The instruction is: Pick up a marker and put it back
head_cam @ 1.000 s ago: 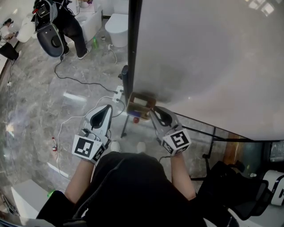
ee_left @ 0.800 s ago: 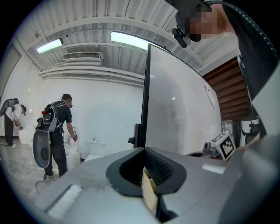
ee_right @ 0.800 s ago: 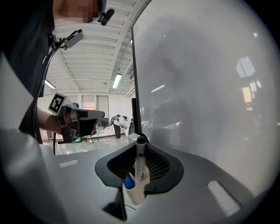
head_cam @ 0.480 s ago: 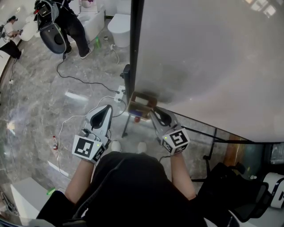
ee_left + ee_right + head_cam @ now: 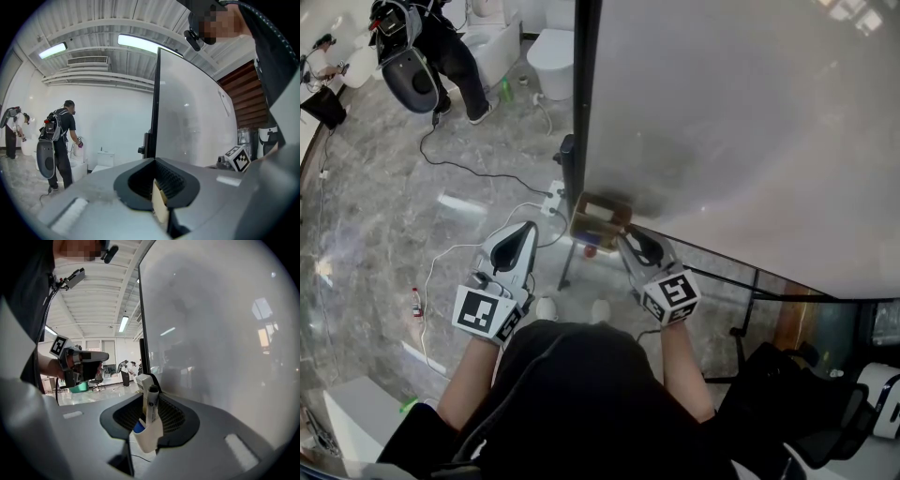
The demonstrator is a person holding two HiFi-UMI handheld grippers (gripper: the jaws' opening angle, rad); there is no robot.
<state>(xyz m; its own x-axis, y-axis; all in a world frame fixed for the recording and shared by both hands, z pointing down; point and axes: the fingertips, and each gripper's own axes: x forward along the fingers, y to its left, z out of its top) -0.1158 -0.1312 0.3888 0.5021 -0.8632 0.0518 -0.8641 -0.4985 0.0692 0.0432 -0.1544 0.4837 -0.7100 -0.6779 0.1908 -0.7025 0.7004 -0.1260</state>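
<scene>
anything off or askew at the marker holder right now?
Nothing stands out. The marker stands upright in its white holder, between the jaws of the right hand-held gripper, which have just been opening and look clear of it. No spill or damage shows.

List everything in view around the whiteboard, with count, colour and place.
whiteboard: one, grey-white with a black frame, standing on the right
tan box: one, at the whiteboard's lower left corner
holder: one, white, by the whiteboard's lower edge
marker: one, white with a black cap, upright in the holder
toilet: one, white, beyond the whiteboard
bystander: one, in black, top left
cables: several, black and white, on the floor
left gripper: one, grey, jaws apart and empty, left of the tan box
right gripper: one, grey, at the tan box; jaws have just been opening, the marker is between them, pads off it
</scene>
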